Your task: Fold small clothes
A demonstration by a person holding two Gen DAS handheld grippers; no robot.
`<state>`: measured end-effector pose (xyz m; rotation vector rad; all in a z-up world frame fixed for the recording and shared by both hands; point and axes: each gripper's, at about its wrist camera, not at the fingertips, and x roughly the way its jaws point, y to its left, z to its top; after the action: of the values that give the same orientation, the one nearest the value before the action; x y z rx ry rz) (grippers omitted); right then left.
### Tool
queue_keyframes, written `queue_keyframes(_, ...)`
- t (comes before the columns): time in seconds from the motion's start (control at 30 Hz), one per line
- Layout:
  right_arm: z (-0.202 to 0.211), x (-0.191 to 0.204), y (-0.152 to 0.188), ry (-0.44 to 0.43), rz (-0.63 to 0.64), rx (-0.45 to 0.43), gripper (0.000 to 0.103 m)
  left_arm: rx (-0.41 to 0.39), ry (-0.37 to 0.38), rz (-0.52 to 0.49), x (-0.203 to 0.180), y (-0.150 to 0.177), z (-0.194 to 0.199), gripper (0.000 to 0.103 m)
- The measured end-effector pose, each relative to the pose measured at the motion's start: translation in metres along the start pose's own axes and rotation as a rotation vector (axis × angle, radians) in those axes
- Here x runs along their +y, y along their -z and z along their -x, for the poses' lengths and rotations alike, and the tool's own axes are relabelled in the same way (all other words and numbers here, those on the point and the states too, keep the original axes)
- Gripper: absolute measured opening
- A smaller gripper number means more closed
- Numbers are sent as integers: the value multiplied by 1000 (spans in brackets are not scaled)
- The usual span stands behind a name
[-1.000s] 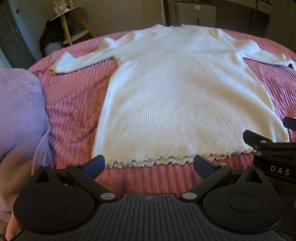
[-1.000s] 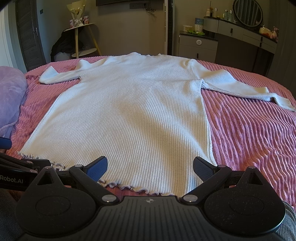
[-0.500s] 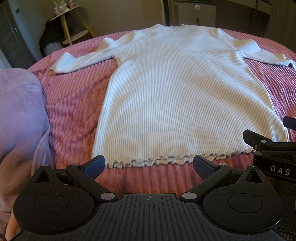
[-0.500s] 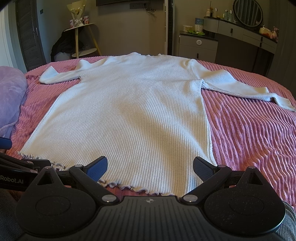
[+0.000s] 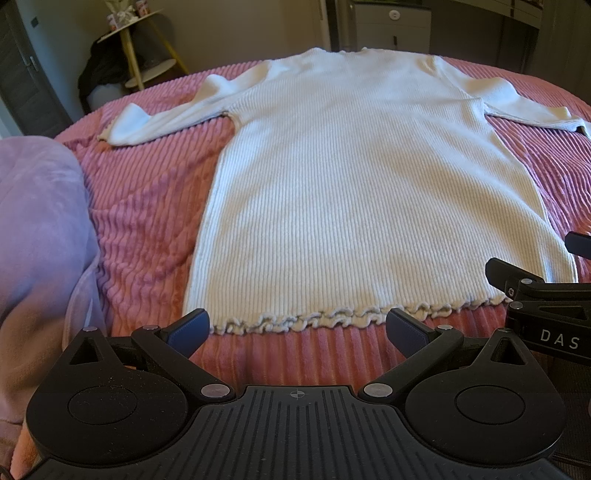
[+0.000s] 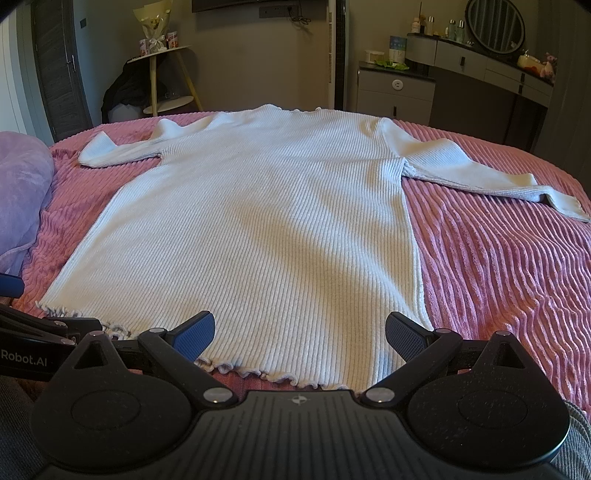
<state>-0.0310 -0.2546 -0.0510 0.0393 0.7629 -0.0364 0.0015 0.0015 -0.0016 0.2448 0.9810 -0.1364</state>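
At the near edge of the bed, the left gripper [image 5: 295,328] sat with its jaws spread wide, holding nothing, its blue pads hovering just short of the frilled hem. Over to its right, the right gripper [image 6: 299,332] was equally wide open and empty, its pads poised above the hem's right portion. Each tool showed at the edge of the other's view, side by side, near one another.

Just beyond the fingers lay the white ribbed sweater [image 5: 362,177], spread flat and face-up on the pink corduroy bedspread [image 6: 498,266], hem [image 5: 332,317] toward the grippers, neckline at the far end. Both sleeves were stretched outward: the left sleeve [image 5: 162,118] angled off toward a lilac cushion [image 5: 37,240] that bulked at the bed's left side, the right sleeve [image 6: 491,177] reaching out across the pink cover.

Farther back stood a small round side table with yellow legs [image 6: 166,77], a grey drawer unit [image 6: 395,92], and a dressing table with an oval mirror [image 6: 495,26].
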Motion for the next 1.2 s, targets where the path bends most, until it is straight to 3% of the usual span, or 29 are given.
queue_keyframes(1.2,-1,3,1,-10,-1,6,99,14,13,10,1,4,-3,103)
